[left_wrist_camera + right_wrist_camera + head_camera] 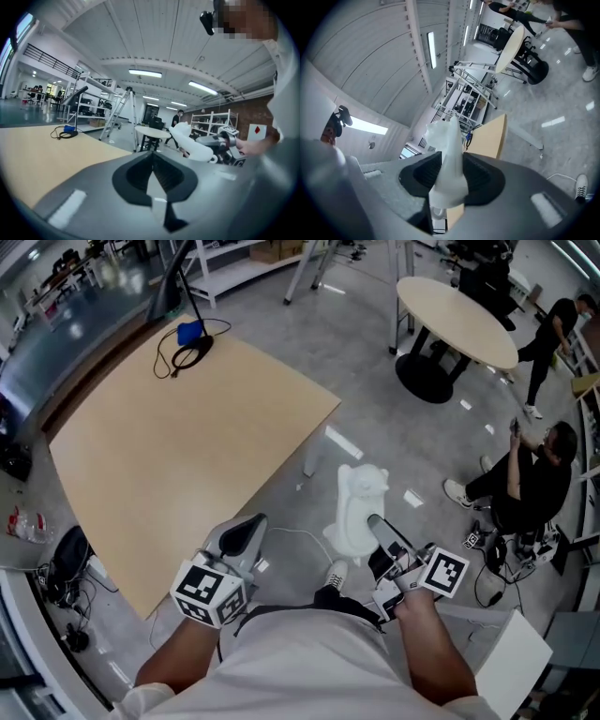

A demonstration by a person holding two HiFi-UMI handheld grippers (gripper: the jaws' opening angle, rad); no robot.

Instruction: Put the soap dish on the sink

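Item, task thing: one white soap dish (356,510), in the air above grey floor at about 5 o'clock of the head view, clear of every surface. Item: right gripper (382,538), at 5 o'clock, fingers partly spread and pressed on the near end of the dish, which sticks out ahead of them; the right gripper view shows the dish (449,154) clamped between the dark pads of that gripper (447,180). Item: left gripper (244,532), at 7 o'clock, fingers drawn together with nothing between them; its own view shows the same of that gripper (153,174), with the dish (192,146) at its 3 o'clock. Item: one pale wooden table (187,446), at 10 o'clock, with a small blue object and black cable (190,334) near its far corner. Item: one round table (455,320), at 1 o'clock. No sink appears in any view. We judge the status thus: dish picked up and carried; finding the sink, setting the dish on it and letting go are all left.
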